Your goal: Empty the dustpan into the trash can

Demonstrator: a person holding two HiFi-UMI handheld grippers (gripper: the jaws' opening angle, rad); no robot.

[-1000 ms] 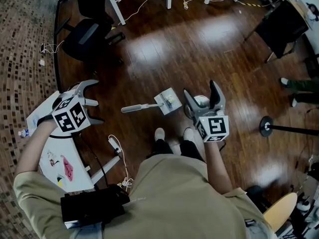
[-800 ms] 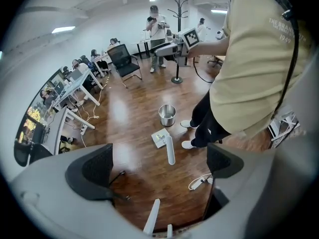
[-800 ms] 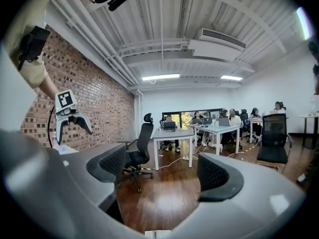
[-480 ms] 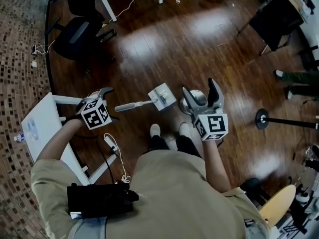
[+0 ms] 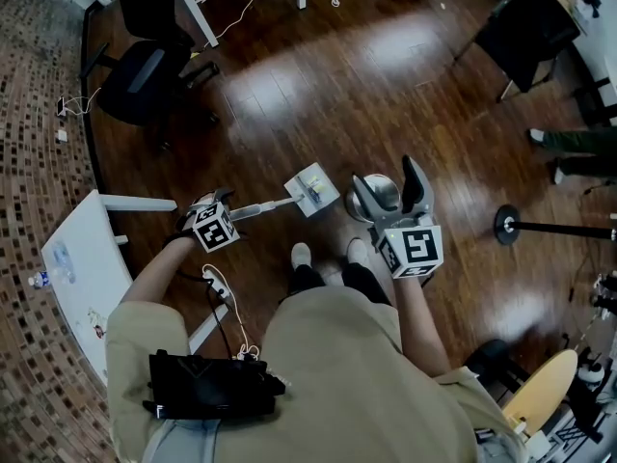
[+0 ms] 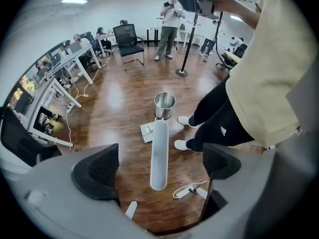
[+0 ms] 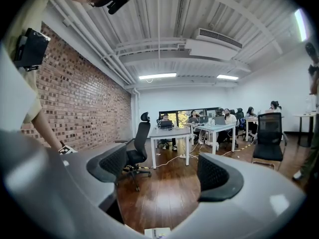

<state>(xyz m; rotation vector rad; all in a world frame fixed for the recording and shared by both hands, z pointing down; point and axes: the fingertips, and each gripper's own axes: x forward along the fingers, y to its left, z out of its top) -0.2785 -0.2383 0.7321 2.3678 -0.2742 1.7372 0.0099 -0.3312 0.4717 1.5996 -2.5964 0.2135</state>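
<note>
White dustpan handle (image 6: 159, 143) lies untouched between left tool's (image 6: 160, 164) jaws, just narrowing.

The left gripper (image 6: 160, 164) points down at a dark wooden floor (image 6: 117, 108). Its jaws stand wide apart and have just been closing a little. The dustpan's pale round handle (image 6: 159, 148) rises between them, with clear gaps to both dark pads (image 6: 102, 167). The dustpan (image 6: 148, 131) lies flat on the floor at the handle's far end. Just beyond it stands a shiny metal trash can (image 6: 164, 105), upright and open-topped. To the right are the person's black trouser legs and white shoes (image 6: 186, 120). A white power strip (image 6: 192, 189) lies near the handle's near end.
</note>
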